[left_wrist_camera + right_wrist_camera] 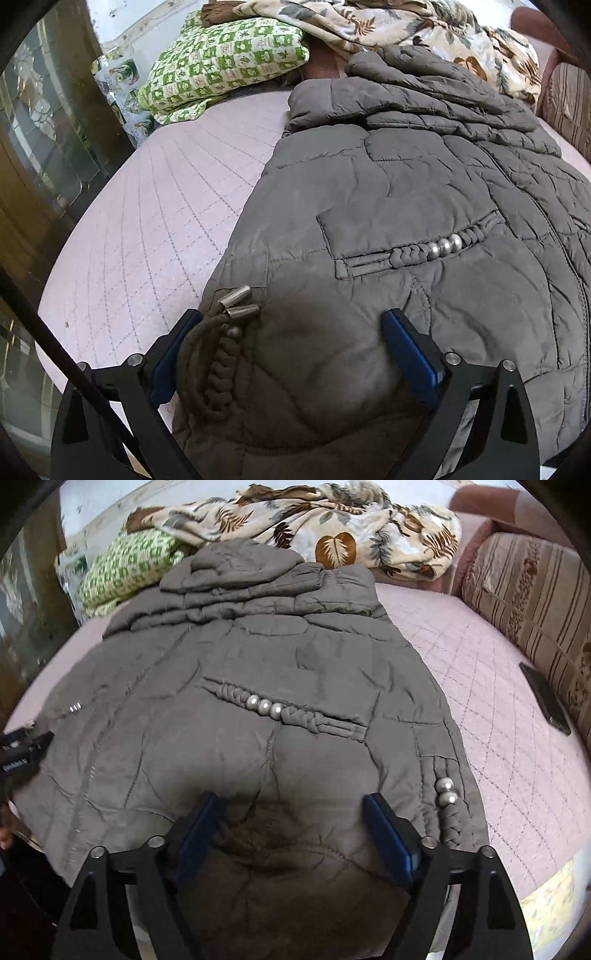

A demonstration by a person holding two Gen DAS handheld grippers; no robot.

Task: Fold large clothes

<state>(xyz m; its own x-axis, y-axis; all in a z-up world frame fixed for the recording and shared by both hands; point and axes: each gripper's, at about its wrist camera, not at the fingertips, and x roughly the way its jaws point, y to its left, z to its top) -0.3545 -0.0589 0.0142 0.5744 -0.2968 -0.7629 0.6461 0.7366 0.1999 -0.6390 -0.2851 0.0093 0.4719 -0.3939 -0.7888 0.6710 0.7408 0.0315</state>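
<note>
Both the left gripper and right gripper gape wide, gripping nothing, over the puffy, soft, slippery jacket, best pinched at its hem.

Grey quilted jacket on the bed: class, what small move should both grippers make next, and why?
Probably close both on the near hem. The left gripper and right gripper stand with jaws open over the jacket, which lies flat on the bed cover, not yet folded.
</note>
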